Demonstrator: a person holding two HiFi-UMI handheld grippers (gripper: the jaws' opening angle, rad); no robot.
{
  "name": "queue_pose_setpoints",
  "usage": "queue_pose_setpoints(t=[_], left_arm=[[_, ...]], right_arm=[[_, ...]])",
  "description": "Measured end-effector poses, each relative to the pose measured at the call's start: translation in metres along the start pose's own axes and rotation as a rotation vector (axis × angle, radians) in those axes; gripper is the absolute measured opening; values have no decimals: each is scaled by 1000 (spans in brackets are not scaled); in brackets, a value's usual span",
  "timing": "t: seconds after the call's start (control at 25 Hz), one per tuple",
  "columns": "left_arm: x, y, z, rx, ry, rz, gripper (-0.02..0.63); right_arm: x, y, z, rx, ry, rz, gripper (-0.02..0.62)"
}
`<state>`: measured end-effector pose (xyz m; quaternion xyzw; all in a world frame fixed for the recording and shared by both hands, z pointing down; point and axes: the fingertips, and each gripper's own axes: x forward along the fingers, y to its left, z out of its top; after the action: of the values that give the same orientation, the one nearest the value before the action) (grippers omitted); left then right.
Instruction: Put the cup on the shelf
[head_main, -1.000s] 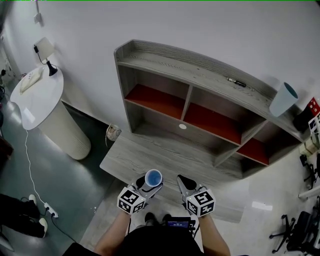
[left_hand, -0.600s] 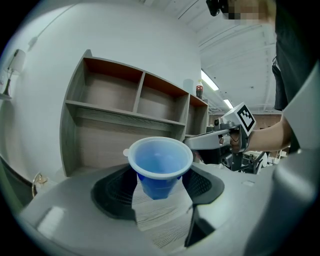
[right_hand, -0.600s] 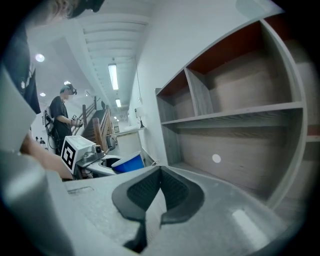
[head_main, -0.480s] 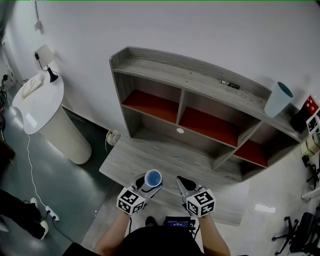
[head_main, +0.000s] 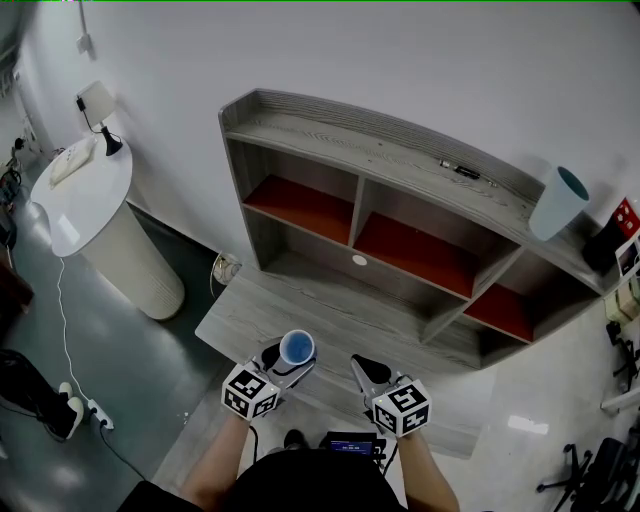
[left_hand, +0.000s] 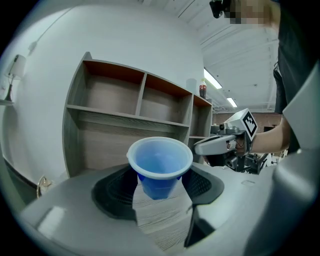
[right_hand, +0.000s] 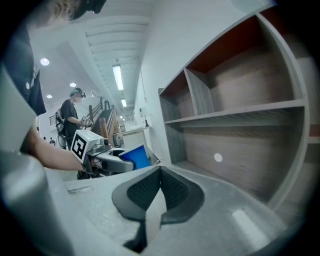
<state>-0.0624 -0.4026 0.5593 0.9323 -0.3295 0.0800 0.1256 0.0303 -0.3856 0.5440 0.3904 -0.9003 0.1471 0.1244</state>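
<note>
**Blue cup held in front of the shelf**

The grey shelf (head_main: 400, 190) with red-floored compartments stands against the wall, a pale tumbler (head_main: 556, 203) on its top at the far right. Both grippers point forward and slightly down over the front board. The left gripper (head_main: 290, 361) clamps the upright blue cup (head_main: 297, 347) by its sides. The right gripper (head_main: 365, 368) has its jaws pressed together on nothing.

Looks along the right tool (right_hand: 160, 170), dark pads pressed together with nothing between them, above a sliver of grey wood bench (right_hand: 155, 216). Faces, to the right, a grey shelf (right_hand: 240, 114) with two upper compartments under red-brown panels and a white round dot (right_hand: 218, 157) on the lower back panel. Catches at left the left tool (right_hand: 125, 163) holding a blue cup (right_hand: 136, 156), and farther back a standing person (right_hand: 74, 112).
</note>
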Motion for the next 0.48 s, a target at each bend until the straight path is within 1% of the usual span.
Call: queue_pose_setpoints(t=[0.16,0.28,0.48], left_arm=[[5,3,17,9,2,6,284],[8,8,35,32,-1,11,284],[15,26,73,66,-16,7,282]], right_arm=[[-11,-5,9,6,-32,54,-3],[-12,-5,17,9,-54,91,-3],[-4,-2,37,-25,-77,117,-3]])
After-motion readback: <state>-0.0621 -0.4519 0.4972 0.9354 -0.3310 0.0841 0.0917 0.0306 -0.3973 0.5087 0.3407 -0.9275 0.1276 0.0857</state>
